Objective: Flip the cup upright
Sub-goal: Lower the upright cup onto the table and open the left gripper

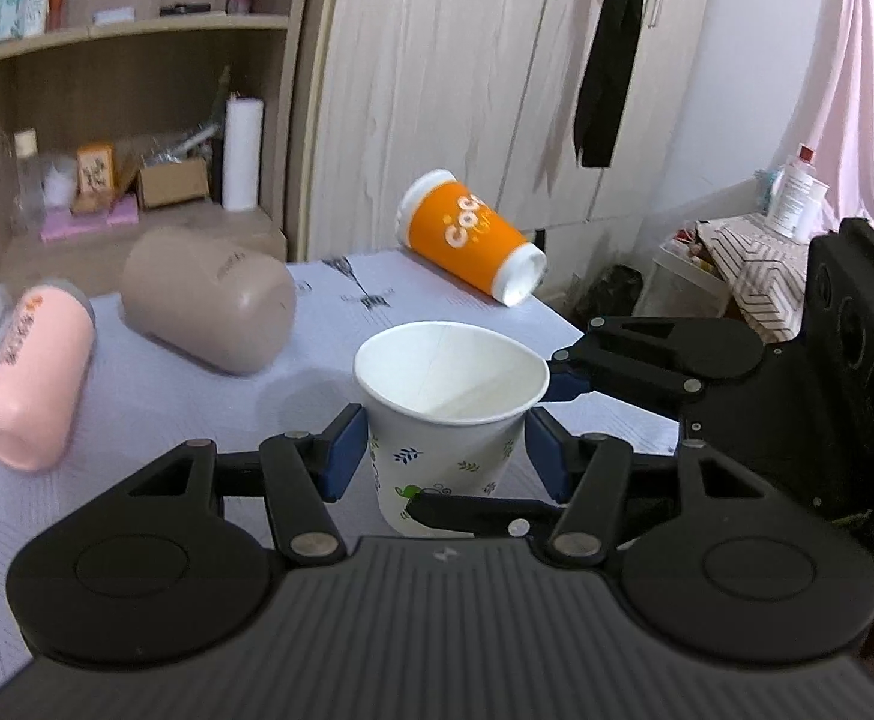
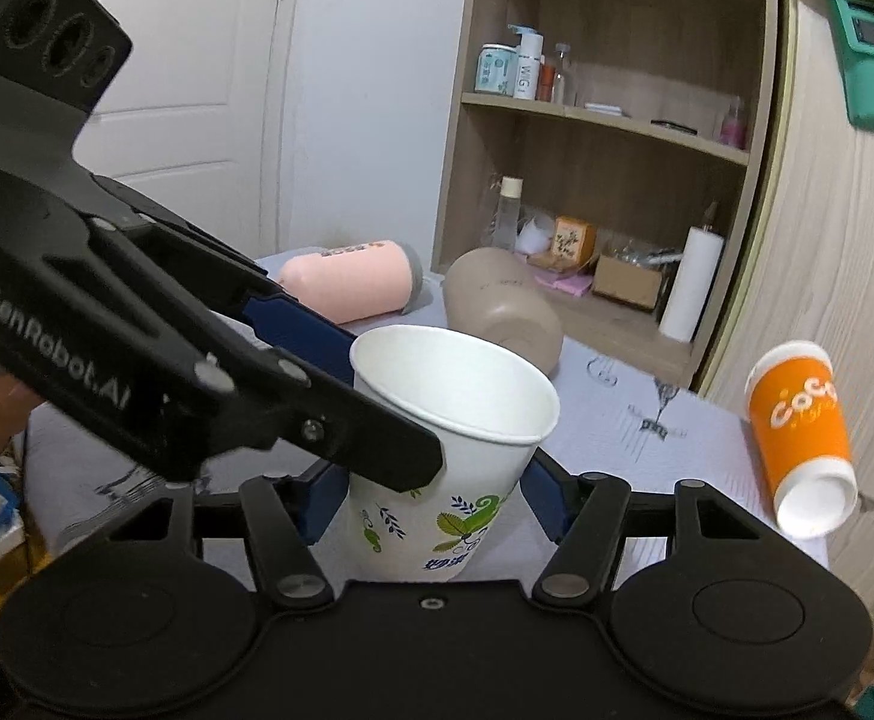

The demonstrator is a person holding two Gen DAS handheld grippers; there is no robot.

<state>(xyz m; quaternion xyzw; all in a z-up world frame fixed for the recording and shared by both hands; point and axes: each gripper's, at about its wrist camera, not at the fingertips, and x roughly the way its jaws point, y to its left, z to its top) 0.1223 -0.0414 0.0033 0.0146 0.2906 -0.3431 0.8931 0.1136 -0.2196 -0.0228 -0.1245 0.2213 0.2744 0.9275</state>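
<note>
A white paper cup (image 1: 446,420) with green leaf print stands mouth up, slightly tilted, between both grippers above the pale table; it also shows in the right wrist view (image 2: 437,480). My left gripper (image 1: 446,450) has its blue pads against the cup's sides. My right gripper (image 2: 425,492) holds the cup too, its pads at both sides. In the left wrist view the right gripper's fingers (image 1: 569,384) reach in from the right to the cup's rim. In the right wrist view the left gripper's fingers (image 2: 293,324) come in from the left.
On the table (image 1: 137,420) lie an orange cup (image 1: 473,240) on its side, a tan cup (image 1: 209,300) on its side and a pink bottle (image 1: 35,378). A wooden shelf (image 1: 137,120) with clutter stands behind; wardrobe doors (image 1: 467,90) at the back right.
</note>
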